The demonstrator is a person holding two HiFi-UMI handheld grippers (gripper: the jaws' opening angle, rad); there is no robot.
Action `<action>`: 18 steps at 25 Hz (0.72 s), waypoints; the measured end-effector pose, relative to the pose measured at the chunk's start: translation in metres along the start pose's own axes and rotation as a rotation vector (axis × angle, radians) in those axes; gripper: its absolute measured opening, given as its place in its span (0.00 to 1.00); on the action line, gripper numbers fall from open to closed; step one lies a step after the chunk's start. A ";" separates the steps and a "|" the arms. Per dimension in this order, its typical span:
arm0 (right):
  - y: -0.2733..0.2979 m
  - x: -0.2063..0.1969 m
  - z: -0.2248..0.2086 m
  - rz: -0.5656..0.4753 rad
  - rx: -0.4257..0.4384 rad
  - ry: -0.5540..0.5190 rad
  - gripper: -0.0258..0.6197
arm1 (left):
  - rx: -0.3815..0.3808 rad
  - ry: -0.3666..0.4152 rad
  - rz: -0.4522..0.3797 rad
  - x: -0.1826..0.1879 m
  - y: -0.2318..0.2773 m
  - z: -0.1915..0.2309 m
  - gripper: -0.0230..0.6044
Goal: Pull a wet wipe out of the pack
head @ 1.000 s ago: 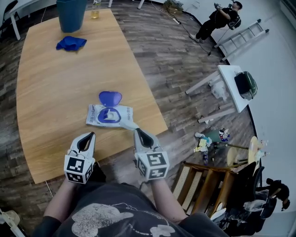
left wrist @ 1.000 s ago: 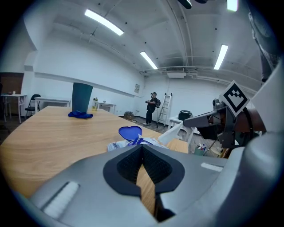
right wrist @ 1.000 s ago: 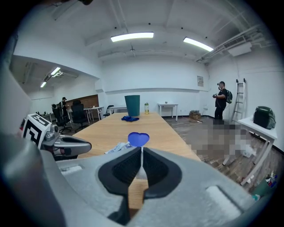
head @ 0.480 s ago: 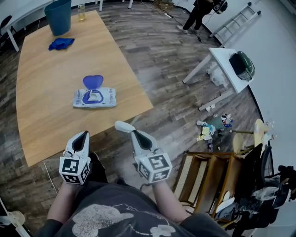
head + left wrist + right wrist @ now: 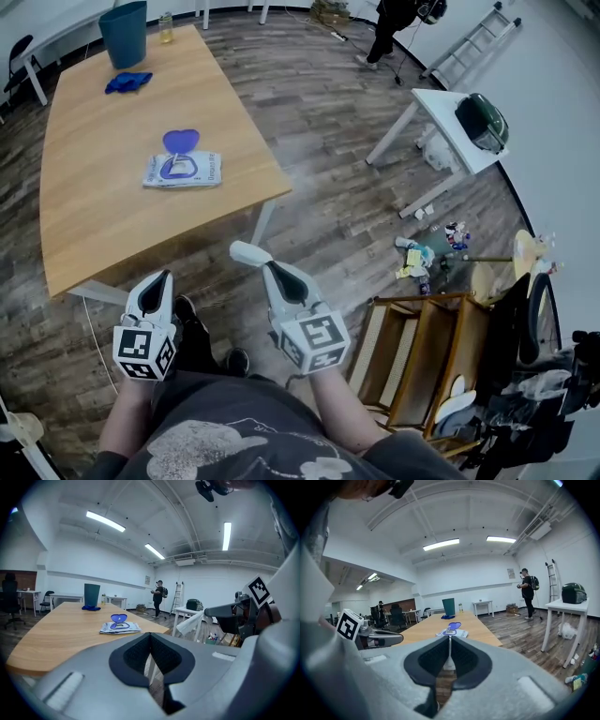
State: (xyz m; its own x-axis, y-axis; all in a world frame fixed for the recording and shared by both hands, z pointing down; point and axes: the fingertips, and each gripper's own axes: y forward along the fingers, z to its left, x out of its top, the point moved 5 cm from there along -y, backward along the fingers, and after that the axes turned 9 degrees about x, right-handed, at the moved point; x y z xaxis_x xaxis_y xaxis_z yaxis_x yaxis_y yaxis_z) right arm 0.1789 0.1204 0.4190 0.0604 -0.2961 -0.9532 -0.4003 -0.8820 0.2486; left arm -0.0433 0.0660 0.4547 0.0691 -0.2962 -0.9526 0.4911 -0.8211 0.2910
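The fingers of our right gripper (image 5: 449, 641) are pinched together on a white wet wipe (image 5: 247, 252), which sticks out past their tips. The fingers of our left gripper (image 5: 150, 638) are closed on each other with nothing between them. We hold both over the wooden floor (image 5: 328, 141), off the worktop's (image 5: 94, 225) near edge. The pack (image 5: 183, 171) lies flat on the worktop, well apart from us, its blue lid (image 5: 180, 141) flipped open.
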 end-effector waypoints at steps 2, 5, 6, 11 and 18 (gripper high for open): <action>-0.009 -0.003 0.011 0.001 0.027 -0.004 0.05 | 0.026 -0.011 -0.009 -0.002 -0.017 -0.001 0.07; -0.019 -0.004 0.022 -0.003 0.063 -0.010 0.05 | 0.049 -0.022 -0.009 -0.006 -0.038 -0.005 0.07; -0.020 -0.003 0.024 -0.007 0.070 -0.010 0.05 | 0.052 -0.017 -0.006 -0.007 -0.043 -0.006 0.07; -0.018 -0.010 0.036 0.032 0.085 -0.010 0.05 | 0.059 -0.001 0.017 -0.017 -0.060 -0.003 0.07; -0.014 -0.011 0.049 0.037 0.063 -0.005 0.05 | 0.024 -0.008 -0.013 -0.003 -0.062 0.006 0.07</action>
State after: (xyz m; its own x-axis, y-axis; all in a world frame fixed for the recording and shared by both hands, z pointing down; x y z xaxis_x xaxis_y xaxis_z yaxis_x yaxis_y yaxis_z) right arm 0.1394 0.1539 0.4180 0.0395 -0.3261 -0.9445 -0.4593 -0.8454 0.2727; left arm -0.0793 0.1150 0.4396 0.0558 -0.2887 -0.9558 0.4706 -0.8367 0.2803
